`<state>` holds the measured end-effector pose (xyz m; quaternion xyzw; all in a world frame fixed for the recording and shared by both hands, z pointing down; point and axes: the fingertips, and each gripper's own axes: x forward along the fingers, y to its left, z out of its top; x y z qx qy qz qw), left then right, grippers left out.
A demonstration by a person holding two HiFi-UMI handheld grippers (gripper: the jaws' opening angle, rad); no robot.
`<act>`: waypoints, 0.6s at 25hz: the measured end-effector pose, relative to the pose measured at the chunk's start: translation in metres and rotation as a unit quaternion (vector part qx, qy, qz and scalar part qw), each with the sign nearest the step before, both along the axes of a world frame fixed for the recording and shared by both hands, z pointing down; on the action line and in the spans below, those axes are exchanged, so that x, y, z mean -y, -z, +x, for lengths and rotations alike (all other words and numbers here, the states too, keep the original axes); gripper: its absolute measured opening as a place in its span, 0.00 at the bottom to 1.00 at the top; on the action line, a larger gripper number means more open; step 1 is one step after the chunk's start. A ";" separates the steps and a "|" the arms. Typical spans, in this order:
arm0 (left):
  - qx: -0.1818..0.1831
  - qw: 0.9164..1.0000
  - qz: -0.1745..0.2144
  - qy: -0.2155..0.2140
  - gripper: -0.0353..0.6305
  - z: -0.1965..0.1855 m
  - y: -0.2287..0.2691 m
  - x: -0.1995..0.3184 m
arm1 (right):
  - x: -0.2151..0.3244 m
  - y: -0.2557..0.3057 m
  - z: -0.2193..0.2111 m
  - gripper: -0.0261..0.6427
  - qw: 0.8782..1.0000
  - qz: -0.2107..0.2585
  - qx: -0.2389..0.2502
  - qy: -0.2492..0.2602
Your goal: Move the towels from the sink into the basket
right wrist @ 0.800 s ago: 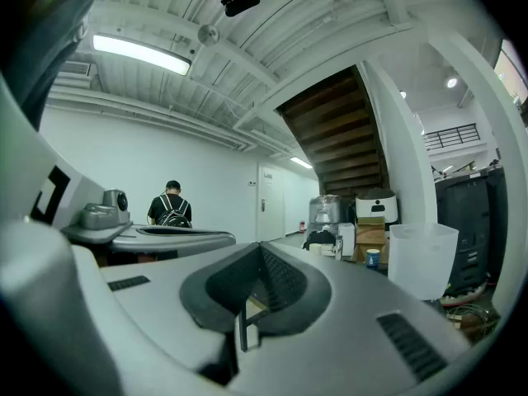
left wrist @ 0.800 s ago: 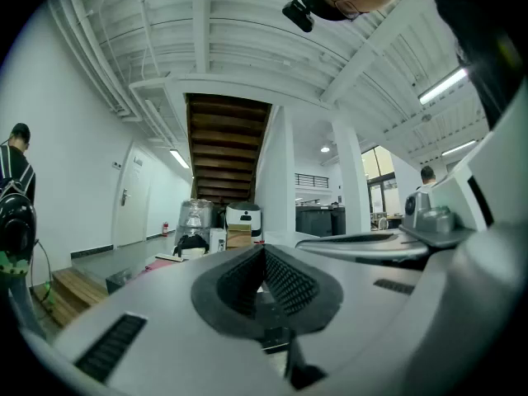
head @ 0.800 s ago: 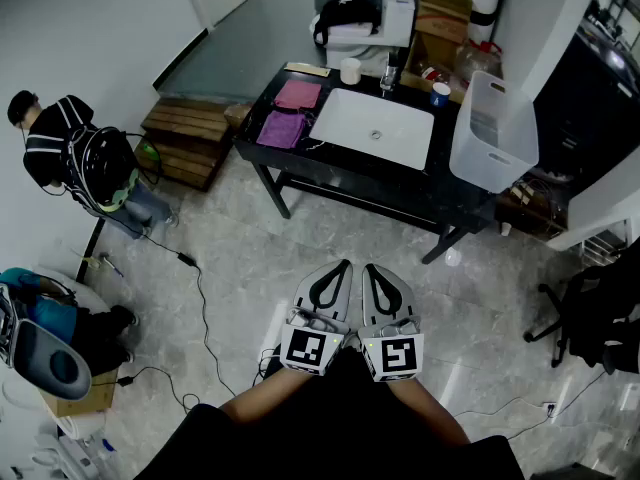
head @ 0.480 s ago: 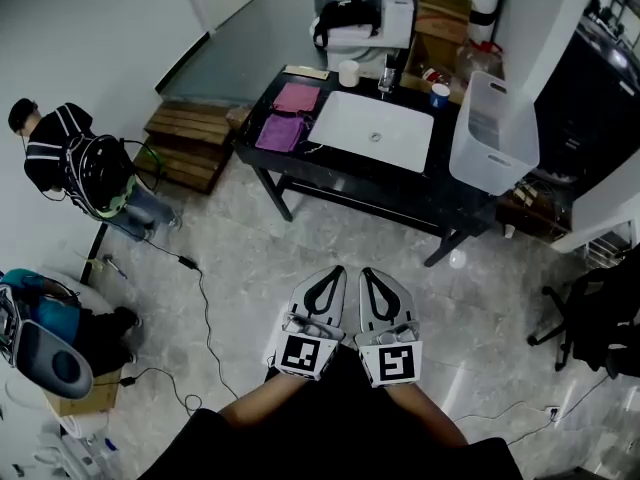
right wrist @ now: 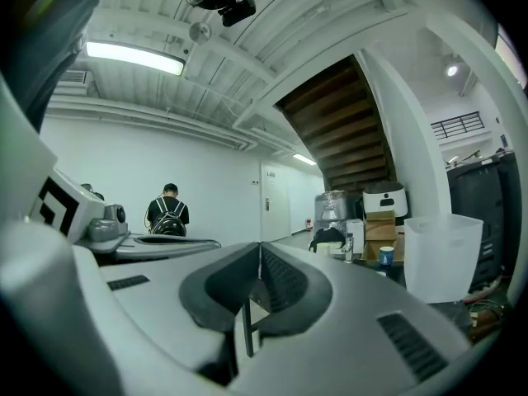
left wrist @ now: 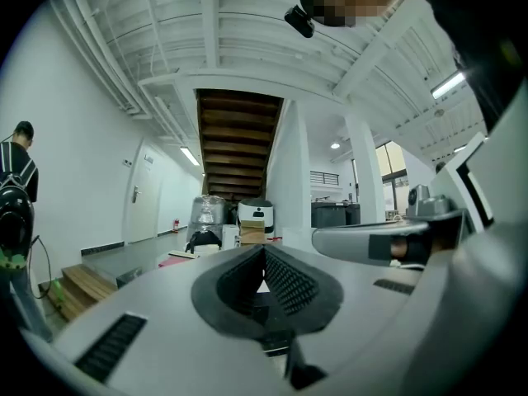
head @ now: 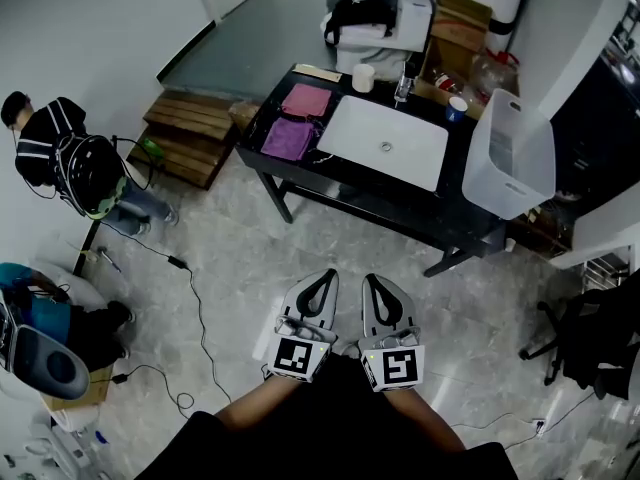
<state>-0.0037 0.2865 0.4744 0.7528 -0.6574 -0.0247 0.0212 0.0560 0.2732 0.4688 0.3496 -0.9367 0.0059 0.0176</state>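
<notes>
STATE: my left hand-held gripper [head: 329, 274] and right hand-held gripper [head: 372, 279] are both closed tight with nothing between the jaws, well apart from the tabletop [head: 440, 213] | ITEMS: pink towel [head: 307, 99] and purple towel [head: 288, 138] lie on the tabletop just left of the sink [head: 360, 128], whose basin looks bare | RISK: arriving with jaws closed would likely shove a towel off the edge; the basket [head: 515, 158] at the right end may tip if knocked.
</notes>
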 end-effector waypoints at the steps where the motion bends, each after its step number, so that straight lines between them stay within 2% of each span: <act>1: -0.001 1.000 0.000 0.003 0.07 -0.008 -0.001 0.005 | 0.006 -0.001 -0.008 0.07 1.000 -0.003 -0.001 0.001; 9: -0.008 1.000 -0.020 0.012 0.07 -0.091 -0.013 0.060 | 0.066 -0.005 -0.095 0.07 0.999 -0.028 -0.007 0.026; 15: -0.004 1.000 -0.015 0.012 0.07 -0.170 -0.008 0.108 | 0.113 0.002 -0.168 0.07 0.999 -0.031 -0.018 0.030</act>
